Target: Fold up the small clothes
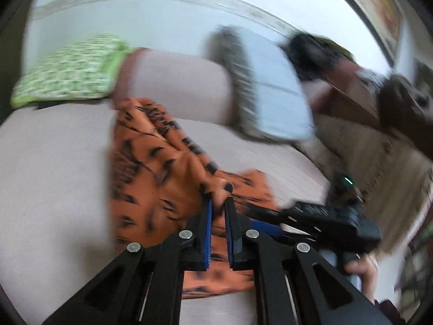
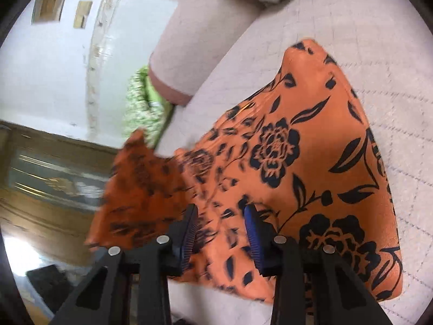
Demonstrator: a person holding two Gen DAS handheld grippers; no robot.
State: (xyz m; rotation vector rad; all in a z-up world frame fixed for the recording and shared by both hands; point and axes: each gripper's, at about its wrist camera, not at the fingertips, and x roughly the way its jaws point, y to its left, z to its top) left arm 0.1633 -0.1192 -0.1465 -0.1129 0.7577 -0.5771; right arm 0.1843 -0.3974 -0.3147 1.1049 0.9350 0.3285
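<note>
An orange garment with a black flower print [image 1: 157, 176] lies partly lifted on a pale pink sofa seat [image 1: 54, 162]. My left gripper [image 1: 218, 200] is shut on a bunched fold of it. In the right wrist view the same garment [image 2: 311, 162] spreads over the seat [image 2: 379, 54], one side raised and blurred. My right gripper [image 2: 220, 211] has its jaws apart with the cloth between the fingers; whether it grips is unclear. The right gripper's body [image 1: 324, 216] also shows in the left wrist view, just right of the left fingers.
A green patterned cushion [image 1: 70, 70] and a light blue pillow [image 1: 270, 86] lean on the pink sofa back [image 1: 176, 81]. A white wall [image 2: 40, 81] and wooden furniture [image 2: 40, 189] lie beyond the sofa edge. A beige rug [image 1: 379, 162] is at right.
</note>
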